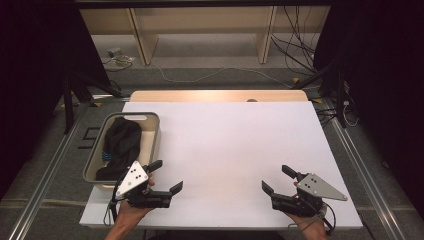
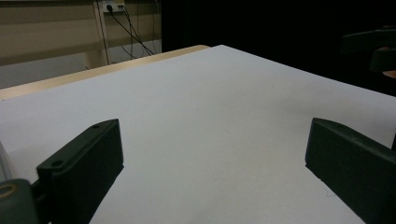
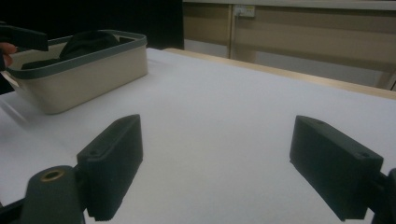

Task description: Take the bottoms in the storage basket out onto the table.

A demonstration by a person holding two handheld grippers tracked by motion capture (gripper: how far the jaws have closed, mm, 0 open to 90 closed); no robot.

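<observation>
1. Left claw (image 1: 166, 176): held in the person's left hand (image 1: 131, 212) at the near left of the desk (image 1: 235, 145). Its jaws stand wide apart and grip nothing; in the left gripper view (image 2: 212, 154) only bare white desk surface lies between them. A grey three-cornered plate (image 1: 132, 180) sits on top of it.
2. Right claw (image 1: 276, 179): held in the person's right hand (image 1: 310, 222) at the near right of the desk. Its jaws are likewise spread wide and empty; the right gripper view (image 3: 215, 154) shows plain desk surface between them. It carries its own grey plate (image 1: 320, 186).
3. The two claws are well apart, both low over the near edge of the desk and angled inward toward the middle.
4. Bin (image 1: 155, 131): a beige rectangular container with a grey rim, standing on the left part of the desk, just beyond the left claw. In the right gripper view the bin (image 3: 88, 74) appears at upper left.
5. Dark cloth (image 1: 121, 145): a black bundled fabric item lying inside the bin; a small blue patch shows at its left side. What kind of item it is cannot be told.
6. Surroundings: a pale wooden edge (image 1: 215, 95) shows beyond the far side of the white desk surface; cables (image 1: 200, 75) trail over the floor behind.
</observation>
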